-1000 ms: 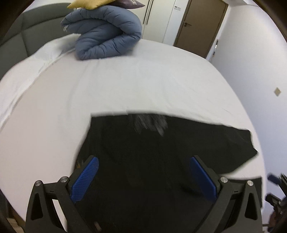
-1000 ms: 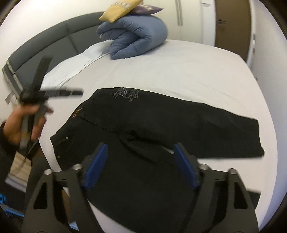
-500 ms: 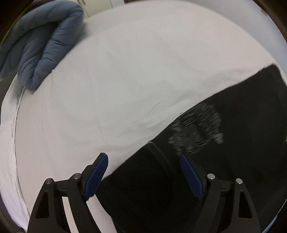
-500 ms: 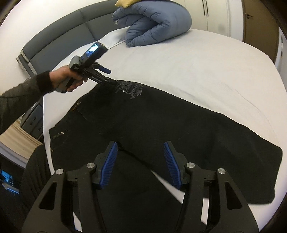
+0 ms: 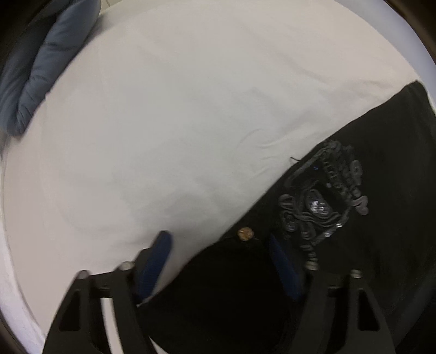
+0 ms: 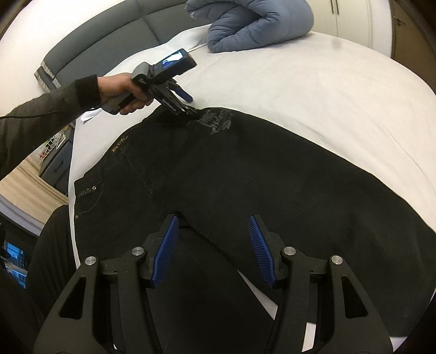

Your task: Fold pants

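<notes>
Black pants (image 6: 245, 174) lie spread flat on a white bed, waist to the left, legs to the right. A grey embroidered patch (image 5: 324, 196) and a brass button (image 5: 245, 233) mark the far waist corner. My left gripper (image 5: 218, 245) is open, its jaws straddling the far waist edge by the button; it also shows in the right wrist view (image 6: 188, 104), low on that corner. My right gripper (image 6: 214, 234) is open and empty, hovering over the crotch where the two legs split.
A rolled blue duvet (image 6: 256, 24) lies at the head of the bed, also in the left wrist view (image 5: 35, 76). A grey padded headboard (image 6: 109, 40) runs behind. The white sheet (image 5: 177, 122) stretches beyond the pants. A floor and furniture (image 6: 30, 185) lie off the left edge.
My left gripper swung from the near side to the far waist corner and dropped low onto it. My right gripper moved forward over the crotch. Both stayed open.
</notes>
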Demonstrator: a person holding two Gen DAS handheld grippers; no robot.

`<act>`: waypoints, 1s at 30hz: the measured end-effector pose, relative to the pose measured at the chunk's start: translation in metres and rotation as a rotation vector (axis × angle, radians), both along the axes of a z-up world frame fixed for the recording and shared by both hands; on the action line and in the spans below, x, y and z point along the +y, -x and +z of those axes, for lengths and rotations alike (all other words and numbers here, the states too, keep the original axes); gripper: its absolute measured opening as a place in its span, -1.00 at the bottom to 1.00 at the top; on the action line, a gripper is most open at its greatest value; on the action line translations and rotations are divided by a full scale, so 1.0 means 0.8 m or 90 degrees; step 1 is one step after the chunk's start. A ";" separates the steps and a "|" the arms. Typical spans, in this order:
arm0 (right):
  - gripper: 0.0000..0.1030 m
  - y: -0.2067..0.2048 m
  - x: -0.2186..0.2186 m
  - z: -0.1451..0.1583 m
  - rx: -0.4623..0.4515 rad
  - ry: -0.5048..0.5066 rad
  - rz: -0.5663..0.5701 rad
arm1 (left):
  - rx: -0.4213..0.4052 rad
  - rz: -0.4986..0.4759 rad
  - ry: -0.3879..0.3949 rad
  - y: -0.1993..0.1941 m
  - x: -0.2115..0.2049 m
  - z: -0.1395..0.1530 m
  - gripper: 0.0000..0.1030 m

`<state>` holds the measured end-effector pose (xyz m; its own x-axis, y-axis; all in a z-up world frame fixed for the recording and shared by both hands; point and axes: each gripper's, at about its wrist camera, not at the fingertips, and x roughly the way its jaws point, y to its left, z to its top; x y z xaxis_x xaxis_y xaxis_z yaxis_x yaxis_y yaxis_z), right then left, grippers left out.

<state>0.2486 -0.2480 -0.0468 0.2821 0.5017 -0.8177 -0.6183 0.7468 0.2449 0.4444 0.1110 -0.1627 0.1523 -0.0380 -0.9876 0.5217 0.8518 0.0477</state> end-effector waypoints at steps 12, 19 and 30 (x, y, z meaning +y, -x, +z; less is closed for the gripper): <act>0.02 -0.086 0.037 0.032 -0.069 0.038 -0.003 | -0.172 -0.028 0.005 0.090 -0.013 0.073 -0.73; 0.02 -0.149 0.082 0.027 -0.096 0.105 0.026 | -0.276 -0.057 0.001 0.158 -0.032 0.106 -0.74; -0.04 -0.212 0.132 -0.015 -0.070 0.187 0.053 | -0.311 -0.063 0.025 0.173 -0.012 0.131 -0.74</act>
<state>0.4185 -0.1423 -0.0592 0.3441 0.2736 -0.8982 -0.6910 0.7215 -0.0449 0.3060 0.1017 -0.0578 0.5904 -0.1111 -0.7994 0.5246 0.8056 0.2755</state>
